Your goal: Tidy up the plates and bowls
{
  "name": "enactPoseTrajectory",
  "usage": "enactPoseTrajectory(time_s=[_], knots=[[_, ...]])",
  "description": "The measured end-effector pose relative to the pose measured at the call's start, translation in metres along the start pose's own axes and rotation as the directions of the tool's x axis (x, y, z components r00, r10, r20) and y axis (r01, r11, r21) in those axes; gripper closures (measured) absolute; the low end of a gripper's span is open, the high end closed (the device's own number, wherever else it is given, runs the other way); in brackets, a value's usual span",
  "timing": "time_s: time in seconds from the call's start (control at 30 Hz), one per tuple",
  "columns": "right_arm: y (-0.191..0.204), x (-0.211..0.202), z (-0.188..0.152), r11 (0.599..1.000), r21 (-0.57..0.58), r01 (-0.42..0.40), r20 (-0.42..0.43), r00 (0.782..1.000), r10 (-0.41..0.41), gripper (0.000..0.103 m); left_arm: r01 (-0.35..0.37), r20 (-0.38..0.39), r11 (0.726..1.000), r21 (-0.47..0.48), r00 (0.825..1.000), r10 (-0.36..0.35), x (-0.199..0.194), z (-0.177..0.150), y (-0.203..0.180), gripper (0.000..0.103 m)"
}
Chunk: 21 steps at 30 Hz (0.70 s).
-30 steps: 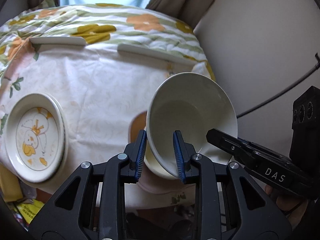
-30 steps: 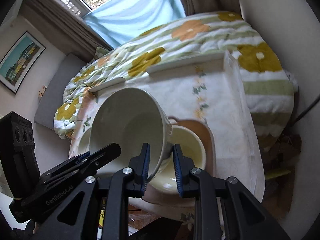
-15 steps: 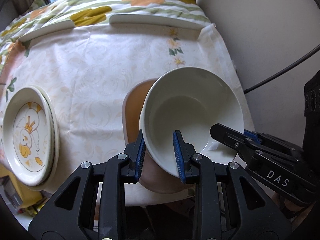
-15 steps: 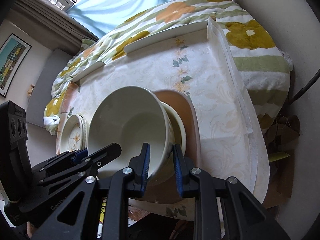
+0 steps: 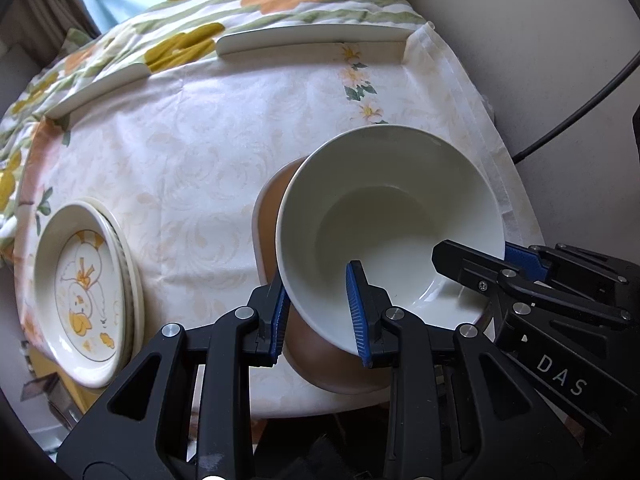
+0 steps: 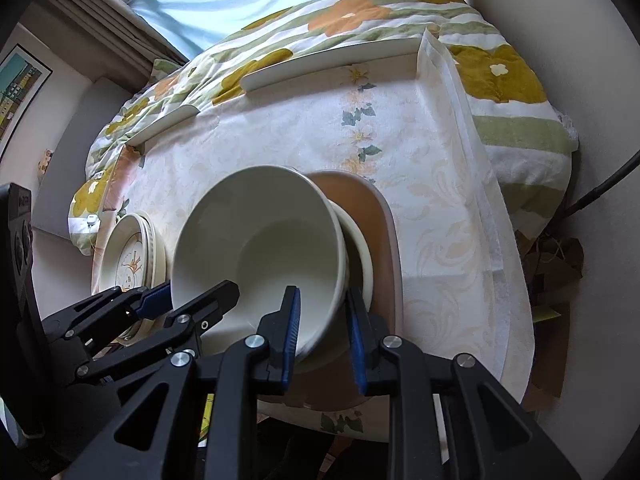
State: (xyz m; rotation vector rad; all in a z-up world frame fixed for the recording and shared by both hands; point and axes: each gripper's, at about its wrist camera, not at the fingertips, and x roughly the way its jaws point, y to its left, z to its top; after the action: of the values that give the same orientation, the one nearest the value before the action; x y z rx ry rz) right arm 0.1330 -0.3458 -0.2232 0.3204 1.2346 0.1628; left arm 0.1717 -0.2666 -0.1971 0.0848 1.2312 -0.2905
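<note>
A cream bowl [image 5: 384, 216] is held tilted by both grippers over a second cream bowl [image 6: 362, 252] that sits on a brown tray [image 5: 272, 208]. My left gripper [image 5: 318, 312] is shut on the bowl's near left rim, one finger inside and one outside. My right gripper [image 6: 323, 332] is shut on the near right rim in the same way. The held bowl also shows in the right wrist view [image 6: 260, 240], resting partly into the lower bowl. A stack of plates with a duck picture [image 5: 84, 300] lies at the table's left.
The table [image 5: 200, 152] has a pale floral cloth. Two long white dishes [image 5: 312, 38] lie along its far edge against a flowered quilt [image 6: 360, 12]. A wall and a black cable [image 5: 580, 112] are on the right. The table's near edge is just below the grippers.
Both grippers have lowered the held bowl toward the table, onto the second bowl on the brown tray. The bowl is less tilted than a second ago.
</note>
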Motion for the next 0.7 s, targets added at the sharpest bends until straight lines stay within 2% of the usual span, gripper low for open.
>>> enactPoseTrajectory(time_s=[0.5,0.7], knots=[[0.001,-0.0049,-0.0005,1.0,-0.012,0.022,0.01,1.0,-0.022,0.082,-0.015,-0.007,1.0,0.004,1.0,0.015,0.0036,-0.0043,-0.0018,0.079],[-0.0028,-0.0068,-0.0037,1.0,-0.012,0.023,0.017,1.0,-0.023,0.082,-0.019,0.018,1.0,0.011,1.0,0.019,-0.0016,-0.0057,-0.0042,0.079]])
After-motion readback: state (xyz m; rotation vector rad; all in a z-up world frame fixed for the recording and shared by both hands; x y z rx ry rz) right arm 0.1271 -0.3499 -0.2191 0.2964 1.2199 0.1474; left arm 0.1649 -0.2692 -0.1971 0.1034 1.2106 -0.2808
